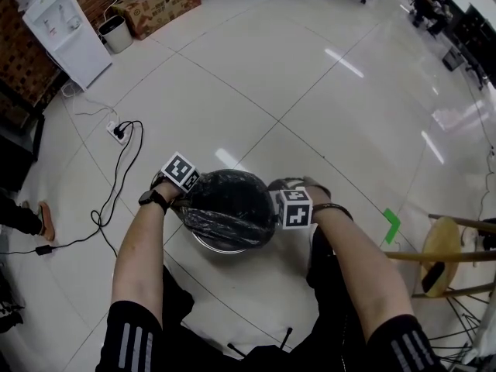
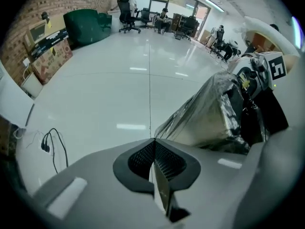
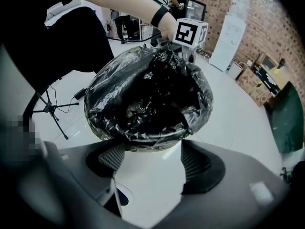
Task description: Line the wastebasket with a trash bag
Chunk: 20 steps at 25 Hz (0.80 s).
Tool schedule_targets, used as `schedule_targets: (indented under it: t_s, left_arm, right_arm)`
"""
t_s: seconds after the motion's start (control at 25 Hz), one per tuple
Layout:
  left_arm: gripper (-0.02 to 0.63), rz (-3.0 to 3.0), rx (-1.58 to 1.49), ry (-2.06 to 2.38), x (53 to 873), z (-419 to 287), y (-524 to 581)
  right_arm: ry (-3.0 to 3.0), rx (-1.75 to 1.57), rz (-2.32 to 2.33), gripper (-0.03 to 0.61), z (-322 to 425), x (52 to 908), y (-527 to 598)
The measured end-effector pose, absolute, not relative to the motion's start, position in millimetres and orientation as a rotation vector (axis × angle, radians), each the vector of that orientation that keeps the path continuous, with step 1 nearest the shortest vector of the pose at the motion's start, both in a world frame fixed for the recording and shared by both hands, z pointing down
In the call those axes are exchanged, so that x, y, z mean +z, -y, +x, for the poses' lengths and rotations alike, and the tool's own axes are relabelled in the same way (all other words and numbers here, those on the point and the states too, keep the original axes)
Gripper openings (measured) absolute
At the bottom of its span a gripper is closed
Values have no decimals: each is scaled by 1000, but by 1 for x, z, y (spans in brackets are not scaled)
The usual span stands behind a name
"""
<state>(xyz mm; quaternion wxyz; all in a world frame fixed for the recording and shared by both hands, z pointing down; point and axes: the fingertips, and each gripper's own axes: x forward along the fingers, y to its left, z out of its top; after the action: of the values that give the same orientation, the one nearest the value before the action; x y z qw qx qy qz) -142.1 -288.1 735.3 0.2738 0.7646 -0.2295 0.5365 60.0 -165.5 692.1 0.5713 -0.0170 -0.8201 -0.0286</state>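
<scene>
Head view: wastebasket (image 1: 222, 245) stands on the white tile floor (image 1: 310, 91), well out from its edges and just ahead of the kneeling person's legs. Black trash bag (image 1: 229, 204) sits inside it, the mouth folded out over the rim most of the way round.

Left gripper (image 2: 153, 140): jaws pressed fully together. Bag film runs taut from the basket's side right up to the tips, so it looks nipped there; a thin fold only.

Right gripper (image 3: 151, 149): jaws wide apart, bare floor between them, nothing held. Its tips are just short of the basket's near rim.

Risks, as judged:
- Thin film is stretched at one pinch point. A harder downward tug could tear it or pull it out of the jaws.
- The right side is unheld. Pulling from the left could drag the cuff off the opposite rim.
- A light basket on glossy tile could slide or tip toward the pull.
- The bag is crumpled inside and may be riding high on trapped air, which would draw the cuff back in.

Writing: none legible. The marker cubes carry only black-and-white square patterns. Print on the cardboard box (image 1: 159, 6) at the floor's far left edge is too small to read. Water dispenser (image 1: 66, 33) beside it shows no readable label.
</scene>
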Motion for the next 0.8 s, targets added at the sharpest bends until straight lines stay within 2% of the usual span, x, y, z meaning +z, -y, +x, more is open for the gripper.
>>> schedule_targets:
  t_s: [0.2, 0.4, 0.68, 0.8]
  left_arm:
    - [11, 2077, 1376, 640, 737, -144, 287]
    - [111, 2089, 1410, 710, 718, -164, 292]
    - [121, 2124, 1212, 854, 675, -190, 281]
    - [133, 2087, 1231, 860, 678, -199, 252]
  right_arm:
    - [1927, -67, -38, 374, 66, 687, 165]
    - [1956, -38, 11, 374, 77, 666, 170]
    - [2014, -87, 108, 374, 69, 615, 171]
    - [2028, -164, 150, 370, 55, 595, 160]
